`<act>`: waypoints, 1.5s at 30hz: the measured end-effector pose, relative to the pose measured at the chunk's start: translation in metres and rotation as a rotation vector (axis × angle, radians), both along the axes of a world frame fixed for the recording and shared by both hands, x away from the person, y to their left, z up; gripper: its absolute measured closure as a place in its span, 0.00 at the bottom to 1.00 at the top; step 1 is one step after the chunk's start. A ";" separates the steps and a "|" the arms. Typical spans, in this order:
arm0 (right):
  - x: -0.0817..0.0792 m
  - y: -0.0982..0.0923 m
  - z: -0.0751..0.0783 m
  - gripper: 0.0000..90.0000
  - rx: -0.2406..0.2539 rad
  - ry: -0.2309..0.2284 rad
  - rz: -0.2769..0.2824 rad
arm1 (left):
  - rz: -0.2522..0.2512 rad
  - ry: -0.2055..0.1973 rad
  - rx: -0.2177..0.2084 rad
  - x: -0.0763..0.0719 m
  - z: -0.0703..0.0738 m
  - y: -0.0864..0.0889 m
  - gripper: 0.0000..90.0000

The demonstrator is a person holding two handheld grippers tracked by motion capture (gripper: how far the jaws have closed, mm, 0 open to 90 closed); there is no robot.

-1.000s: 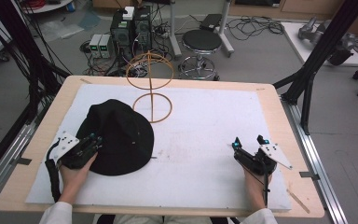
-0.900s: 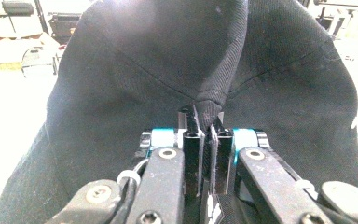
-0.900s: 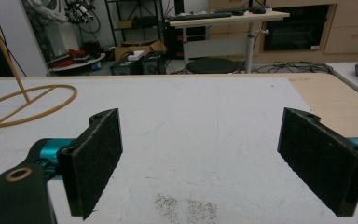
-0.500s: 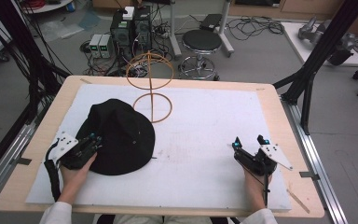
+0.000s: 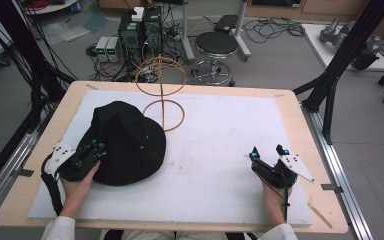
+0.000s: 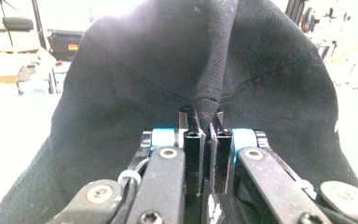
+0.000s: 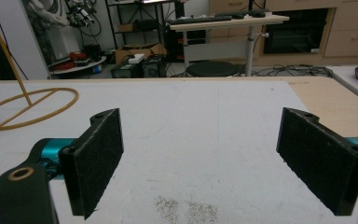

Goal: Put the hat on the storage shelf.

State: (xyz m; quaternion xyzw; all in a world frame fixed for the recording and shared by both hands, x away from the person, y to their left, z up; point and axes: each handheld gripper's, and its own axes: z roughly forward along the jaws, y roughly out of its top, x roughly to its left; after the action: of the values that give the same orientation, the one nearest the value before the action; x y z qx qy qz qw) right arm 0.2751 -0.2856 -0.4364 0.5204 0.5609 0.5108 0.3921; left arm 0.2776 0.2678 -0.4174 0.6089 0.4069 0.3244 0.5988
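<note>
A black bucket hat (image 5: pixel 127 142) lies on the left half of the white table mat (image 5: pixel 220 135). My left gripper (image 5: pixel 99 148) is at the hat's near-left brim, shut on a fold of the black fabric. In the left gripper view the hat (image 6: pixel 177 70) rises above the left gripper (image 6: pixel 204 121), whose jaws pinch the brim crease. My right gripper (image 5: pixel 267 152) rests on the mat near the right front, open. In the right gripper view my right gripper (image 7: pixel 200 158) holds its pads wide apart with nothing between them.
An orange wire stand (image 5: pixel 161 95) with two rings rises behind the hat, its base ring on the mat (image 7: pixel 28 107). Black frame posts flank the table. A stool (image 5: pixel 216 45) and electronics sit on the floor beyond the far edge.
</note>
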 end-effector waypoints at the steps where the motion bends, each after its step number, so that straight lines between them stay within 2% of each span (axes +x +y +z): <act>1: 0.000 0.000 0.000 0.15 0.002 0.000 0.001 | 0.004 -0.006 -0.010 -0.001 0.002 0.002 0.97; 10: 0.000 -0.001 0.000 0.15 0.007 0.004 0.004 | 0.026 -0.046 -0.044 -0.006 0.013 0.017 0.97; 24: 0.000 -0.001 0.000 0.15 0.010 0.004 0.006 | 0.043 -0.116 -0.081 -0.012 0.026 0.016 0.97; 27: 0.000 -0.001 0.000 0.15 0.008 0.002 0.008 | 0.042 -0.140 -0.078 -0.014 0.034 0.015 0.97; 29: 0.000 -0.001 0.000 0.15 0.006 0.005 0.015 | 0.040 -0.153 -0.092 -0.015 0.041 0.014 0.97; 35: 0.001 -0.001 -0.001 0.15 0.009 0.010 0.022 | 0.016 -0.229 -0.106 -0.019 0.063 0.010 0.97; 38: 0.002 -0.001 -0.001 0.15 0.006 0.013 0.020 | 0.007 -0.247 -0.119 -0.020 0.071 0.007 0.97; 45: 0.000 0.000 0.000 0.15 -0.002 0.006 0.017 | 0.007 -0.285 -0.112 -0.025 0.081 0.003 0.96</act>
State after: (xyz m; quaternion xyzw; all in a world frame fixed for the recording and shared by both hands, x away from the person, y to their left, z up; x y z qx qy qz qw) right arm 0.2756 -0.2851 -0.4369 0.5166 0.5670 0.5121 0.3865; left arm 0.2521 0.2709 -0.3364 0.5207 0.3373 0.3867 0.6823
